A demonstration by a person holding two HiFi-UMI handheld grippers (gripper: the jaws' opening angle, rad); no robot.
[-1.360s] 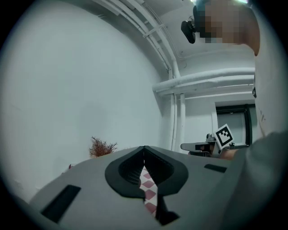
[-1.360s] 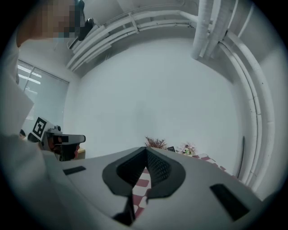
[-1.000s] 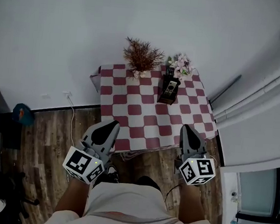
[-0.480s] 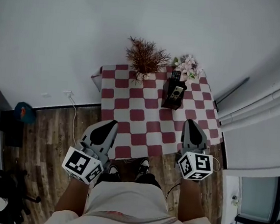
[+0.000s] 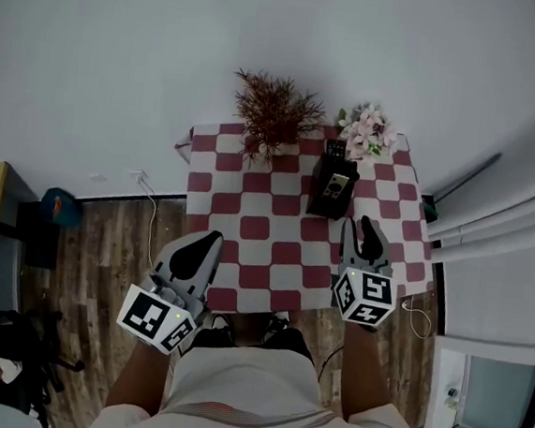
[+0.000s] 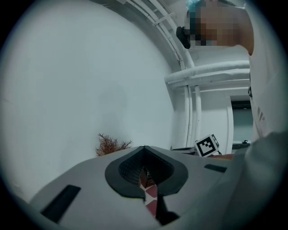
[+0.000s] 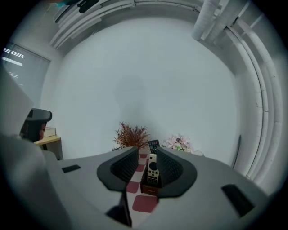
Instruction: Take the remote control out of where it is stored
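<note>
A dark holder [image 5: 328, 200] stands on the red-and-white checked table [image 5: 257, 228], near its far right. A pale remote [image 5: 339, 179] leans in it, with a black remote [image 5: 335, 149] behind. My right gripper [image 5: 359, 224] hovers over the table's near right part, short of the holder. Its jaws have just been opening and nothing is between them. In the right gripper view the pale remote [image 7: 153, 167], the black remote [image 7: 154, 145] and the holder [image 7: 150, 186] show ahead between the open fingers of the right gripper [image 7: 147, 151]. My left gripper [image 5: 210, 239] hangs shut at the table's near left edge.
A dried reddish plant [image 5: 273, 110] and pink flowers [image 5: 369, 132] stand at the table's back edge by the white wall. White pipes [image 5: 502, 217] run at the right. A cable [image 5: 149, 197] trails on the wood floor at the left, next to dark furniture [image 5: 40, 233].
Both grippers have moved forward toward the table. The right one now reaches over the table's near part, and its jaws have gone from shut to open.
</note>
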